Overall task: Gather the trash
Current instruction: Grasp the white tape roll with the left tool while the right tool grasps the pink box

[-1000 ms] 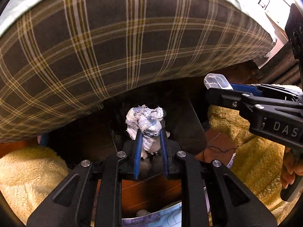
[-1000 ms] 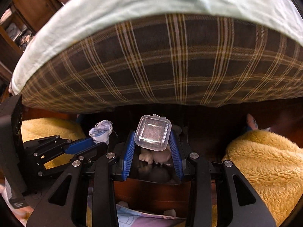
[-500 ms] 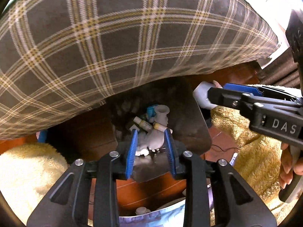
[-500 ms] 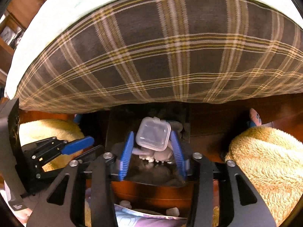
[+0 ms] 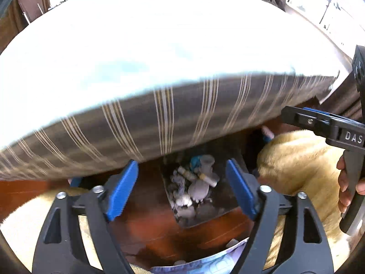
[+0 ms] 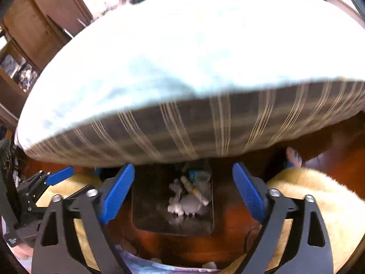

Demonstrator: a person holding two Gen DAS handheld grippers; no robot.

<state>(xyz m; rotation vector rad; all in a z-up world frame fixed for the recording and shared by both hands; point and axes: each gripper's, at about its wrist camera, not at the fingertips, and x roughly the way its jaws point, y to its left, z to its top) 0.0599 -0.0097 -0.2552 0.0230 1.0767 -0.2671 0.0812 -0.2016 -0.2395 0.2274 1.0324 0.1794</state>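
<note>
Crumpled trash [image 5: 194,187] lies in a dark bin [image 6: 148,205] on the wooden floor beneath a plaid bed edge [image 6: 205,125]; both the left gripper [image 5: 182,191] and right gripper [image 6: 183,191] have just opened wide, empty; only the left view shows a hand [image 5: 346,182].

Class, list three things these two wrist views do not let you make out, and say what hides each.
1. Trash in the bin: both views, blurred and too small to name each piece.
2. Printed sheet: left wrist view, cut off by the bottom edge.
3. Floor under the plaid bed edge: both views, hidden by the overhang.
</note>
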